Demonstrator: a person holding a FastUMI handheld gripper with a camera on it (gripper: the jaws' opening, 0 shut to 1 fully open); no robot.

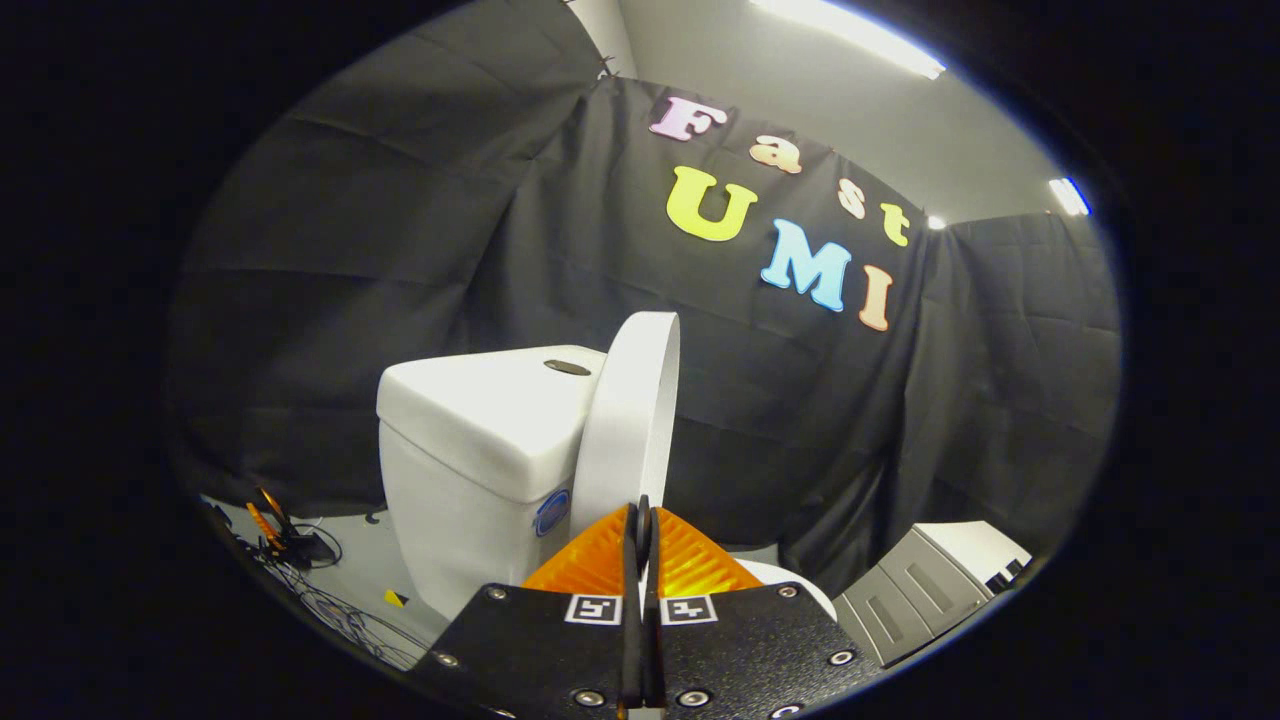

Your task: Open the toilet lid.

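The white toilet lid (632, 410) stands raised, nearly upright, leaning back toward the white tank (470, 440), which has a round flush button (567, 367) on top. My gripper (643, 520) is shut, its two fingers pressed together with nothing between them, just in front of the lid's lower edge. Whether the fingertips touch the lid I cannot tell. A piece of the white bowl rim (795, 585) shows to the right of the fingers, mostly hidden by the gripper body.
Black cloth walls enclose the booth behind the toilet. A tangle of cables with an orange tool (285, 545) lies on the floor left of the tank. A grey and white cabinet-like unit (930, 580) stands at the right.
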